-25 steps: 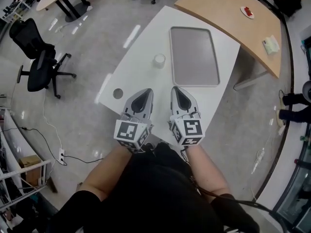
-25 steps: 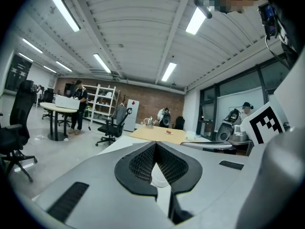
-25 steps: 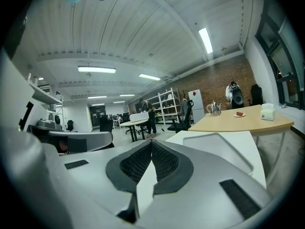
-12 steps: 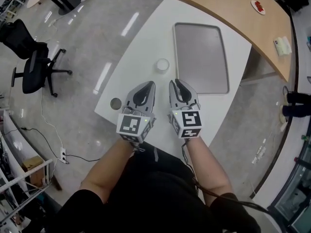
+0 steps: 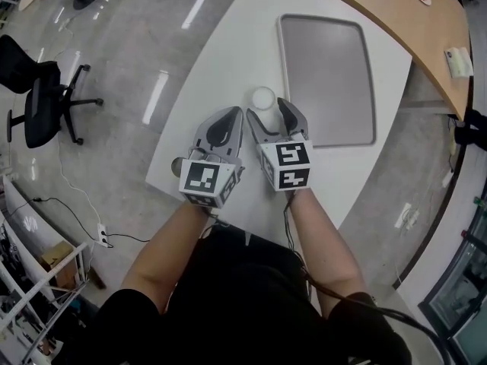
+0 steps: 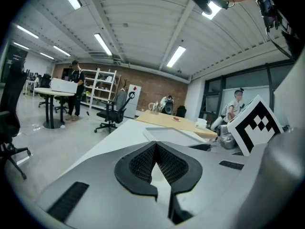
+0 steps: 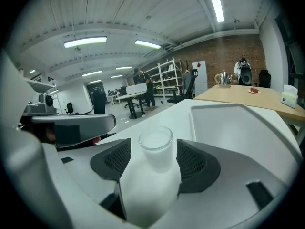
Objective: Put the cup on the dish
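My right hand-held gripper (image 5: 267,112) is opening its jaws. The cup (image 5: 263,97) stands upright on the white bench (image 5: 221,67) between the tips, and neither pad presses on it. It sits just left of the grey dish (image 5: 327,74), not on it. My left hand-held gripper (image 5: 233,115) is alongside, jaws together and empty.

Small round frosted cup (image 7: 156,144): milky white, clearer at the rim
Flat rectangular tray (image 5: 327,74): plain matt grey, darker grey edge
Square-cornered tabletop (image 5: 228,59): plain white
Curved wooden desk (image 5: 380,6): light tan
Left gripper (image 5: 232,112): pale grey shell, black fine-meshed pads (image 6: 140,163), cube of black-and-white squares
Polished floor (image 5: 114,59): mottled grey with white light streaks
Swivel chair (image 5: 42,112): black
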Demonstrator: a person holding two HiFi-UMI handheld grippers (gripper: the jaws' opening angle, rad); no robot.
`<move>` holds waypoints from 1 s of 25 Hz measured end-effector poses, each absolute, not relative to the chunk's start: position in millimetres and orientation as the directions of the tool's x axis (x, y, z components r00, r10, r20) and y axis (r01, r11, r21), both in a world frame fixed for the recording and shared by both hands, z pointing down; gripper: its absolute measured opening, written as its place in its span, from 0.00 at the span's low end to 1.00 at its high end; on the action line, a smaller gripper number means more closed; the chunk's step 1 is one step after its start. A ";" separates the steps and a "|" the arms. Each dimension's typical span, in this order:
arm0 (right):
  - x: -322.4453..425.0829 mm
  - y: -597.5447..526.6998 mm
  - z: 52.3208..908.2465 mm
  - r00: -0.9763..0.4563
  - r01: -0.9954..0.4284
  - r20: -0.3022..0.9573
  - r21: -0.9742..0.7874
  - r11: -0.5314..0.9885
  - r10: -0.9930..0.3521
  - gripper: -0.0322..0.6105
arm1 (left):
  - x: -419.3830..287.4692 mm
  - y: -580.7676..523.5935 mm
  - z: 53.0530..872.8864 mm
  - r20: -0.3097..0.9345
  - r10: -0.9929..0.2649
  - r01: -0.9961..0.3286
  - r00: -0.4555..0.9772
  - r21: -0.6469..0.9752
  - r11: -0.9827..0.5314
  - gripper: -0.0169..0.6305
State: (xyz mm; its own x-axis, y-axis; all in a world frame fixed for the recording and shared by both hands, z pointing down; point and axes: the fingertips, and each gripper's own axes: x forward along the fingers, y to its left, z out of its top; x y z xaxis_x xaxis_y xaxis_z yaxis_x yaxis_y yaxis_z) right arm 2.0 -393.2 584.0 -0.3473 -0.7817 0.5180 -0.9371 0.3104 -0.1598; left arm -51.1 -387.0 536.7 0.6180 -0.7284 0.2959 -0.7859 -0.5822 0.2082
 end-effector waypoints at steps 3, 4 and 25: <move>-1.1 -404.9 592.3 -0.323 -0.944 0.545 -0.127 0.304 -0.774 0.44 | -53.6 -395.6 546.5 0.308 -0.723 -0.785 0.619 0.214 -0.581 0.03; -1.6 -409.0 593.3 -0.314 -0.946 0.548 -0.115 0.302 -0.775 0.44 | -53.8 -398.2 548.8 0.309 -0.723 -0.786 0.618 0.217 -0.579 0.03; 26.3 -413.2 561.8 -0.217 -0.976 0.470 -0.086 0.200 -0.855 0.44 | -38.1 -411.0 535.9 0.288 -0.688 -0.745 0.666 0.211 -0.633 0.03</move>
